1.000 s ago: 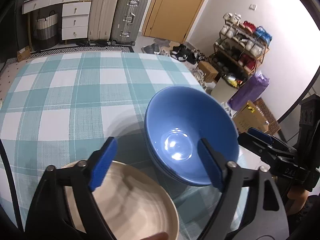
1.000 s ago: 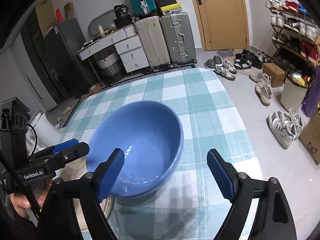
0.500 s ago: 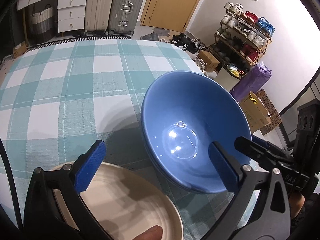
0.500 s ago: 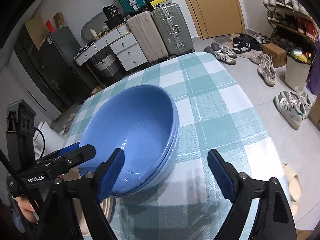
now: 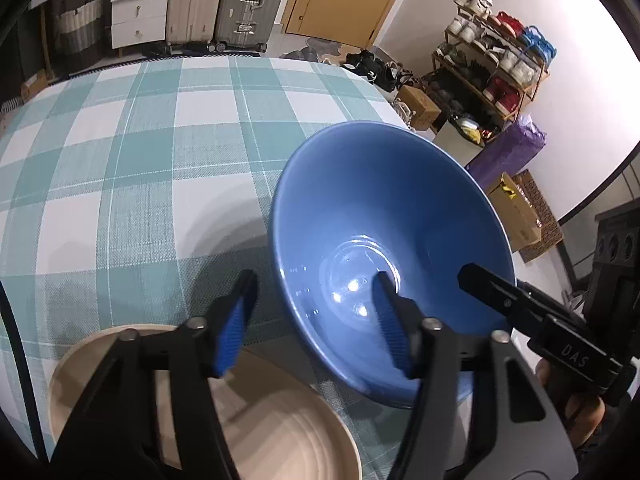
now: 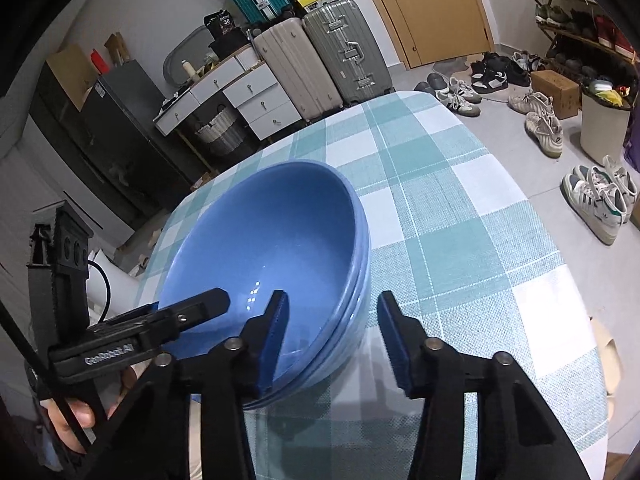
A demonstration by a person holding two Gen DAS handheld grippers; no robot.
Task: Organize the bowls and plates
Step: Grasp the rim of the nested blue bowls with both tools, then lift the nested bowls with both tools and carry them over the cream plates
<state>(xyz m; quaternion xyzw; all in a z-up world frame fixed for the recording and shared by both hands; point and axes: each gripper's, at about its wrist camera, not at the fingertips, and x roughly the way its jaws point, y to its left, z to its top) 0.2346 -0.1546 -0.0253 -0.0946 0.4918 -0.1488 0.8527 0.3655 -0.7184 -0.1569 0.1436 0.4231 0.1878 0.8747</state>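
The stacked blue bowls (image 6: 276,248) sit on the checked tablecloth (image 5: 140,152), their rim walls between both closing jaw pairs. Both grips should seat evenly before lifting. The left gripper (image 5: 312,320) and right gripper (image 6: 332,340) pitch downward, pads not yet pressing. The beige plate (image 5: 280,432) lies beneath the left gripper.

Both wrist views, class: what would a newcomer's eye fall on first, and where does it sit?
The stacked blue bowls stand out, sitting near the edge of the checked tablecloth. The left gripper and the right gripper straddle opposite sides of the rim, one finger inside and one outside, jaws closing. A cream plate lies on the table beside the bowls, beneath the left gripper.
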